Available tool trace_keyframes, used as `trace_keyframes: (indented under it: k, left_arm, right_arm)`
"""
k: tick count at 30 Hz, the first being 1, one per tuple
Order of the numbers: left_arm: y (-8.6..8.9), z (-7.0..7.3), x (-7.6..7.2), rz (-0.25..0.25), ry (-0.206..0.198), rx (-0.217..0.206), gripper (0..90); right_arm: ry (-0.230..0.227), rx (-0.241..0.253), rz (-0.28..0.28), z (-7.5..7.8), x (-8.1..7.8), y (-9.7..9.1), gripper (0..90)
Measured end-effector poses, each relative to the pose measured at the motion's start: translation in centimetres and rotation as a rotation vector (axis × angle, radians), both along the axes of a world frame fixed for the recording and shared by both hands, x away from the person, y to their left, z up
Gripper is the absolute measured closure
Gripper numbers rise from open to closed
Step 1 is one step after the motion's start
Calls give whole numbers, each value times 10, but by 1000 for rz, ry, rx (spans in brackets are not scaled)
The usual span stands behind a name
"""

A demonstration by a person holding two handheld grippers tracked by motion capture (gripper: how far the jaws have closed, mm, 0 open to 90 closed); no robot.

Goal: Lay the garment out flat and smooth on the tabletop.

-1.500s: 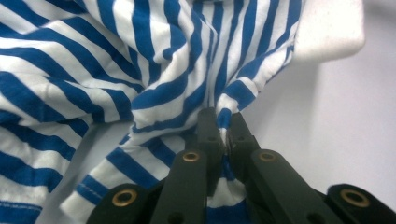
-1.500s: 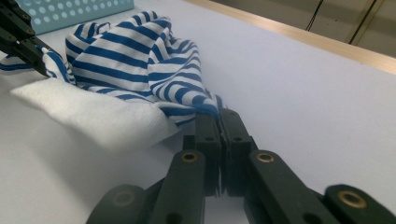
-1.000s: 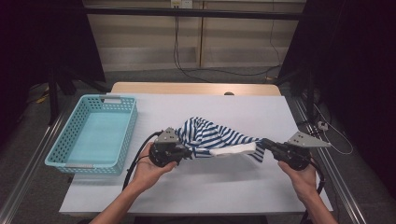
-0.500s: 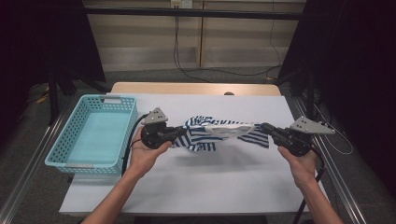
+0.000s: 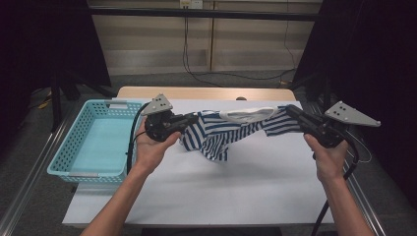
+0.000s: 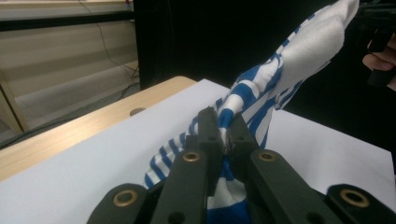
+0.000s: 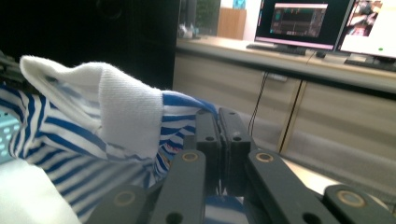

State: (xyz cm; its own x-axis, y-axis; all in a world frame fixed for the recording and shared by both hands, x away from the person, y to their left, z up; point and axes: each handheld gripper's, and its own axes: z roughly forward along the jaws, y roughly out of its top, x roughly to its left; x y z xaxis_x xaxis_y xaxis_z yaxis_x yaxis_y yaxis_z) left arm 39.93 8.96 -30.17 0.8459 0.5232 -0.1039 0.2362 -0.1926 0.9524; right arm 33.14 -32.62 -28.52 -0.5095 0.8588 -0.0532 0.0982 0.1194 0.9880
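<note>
Lifted higher since a second ago, the blue-and-white striped garment [image 5: 231, 132] now hangs stretched between both hands above the white worktop [image 5: 236, 187], its lower folds clear of the surface where earlier they lay on it; both hand-held grippers have risen with it; largest in the scene, the worktop carries a turquoise basket [image 5: 91, 142] at its left edge, well apart from the cloth; the garment's white ribbed band [image 5: 248, 114] runs along its top edge; the left hand-held gripper [image 5: 194, 118] has its jaws closed tight on one striped end, seen close in the left gripper view [image 6: 224, 135]; the right hand-held gripper [image 5: 294, 112] is likewise clamped shut on the opposite end [image 7: 219, 140], just beside the white band.
</note>
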Motion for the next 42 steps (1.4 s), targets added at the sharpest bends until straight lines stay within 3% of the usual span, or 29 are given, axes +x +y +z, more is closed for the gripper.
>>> trace_keyframes:
  k: [5, 8, 10, 15, 18, 19, 21, 28, 32, 42]
  left_arm:
    - [3, 15, -2, -18, -7, -53, 878]
    - [4, 26, -6, -1, -44, -42, 878]
    - [5, 27, -4, 13, -48, -44, 878]
    - [4, 9, 12, 77, -31, 16, 877]
    - [2, -6, 24, 89, 14, 21, 876]
    - [2, -11, 28, 97, 29, 45, 875]
    - [0, -17, 34, 104, 39, 35, 874]
    - [0, -31, 53, 136, 67, 68, 868]
    - [2, -40, 69, 161, 105, 83, 862]
    - [5, -71, 116, 228, 205, 80, 858]
  right_arm:
    - [-59, 20, 6, 23, -2, 1, 885]
    - [-85, 34, 16, 32, -3, 2, 885]
    - [-83, 39, 13, 33, -1, 3, 885]
    - [-43, 1, 3, 14, 12, 8, 885]
    - [6, -8, -6, -4, 26, 9, 884]
    - [19, -17, -14, -9, 31, 10, 884]
    - [46, -17, -22, -17, 41, 10, 884]
    - [100, -56, -40, -36, 70, 15, 883]
    - [124, -61, -43, -44, 85, 20, 882]
    - [233, -93, -59, -69, 146, 32, 882]
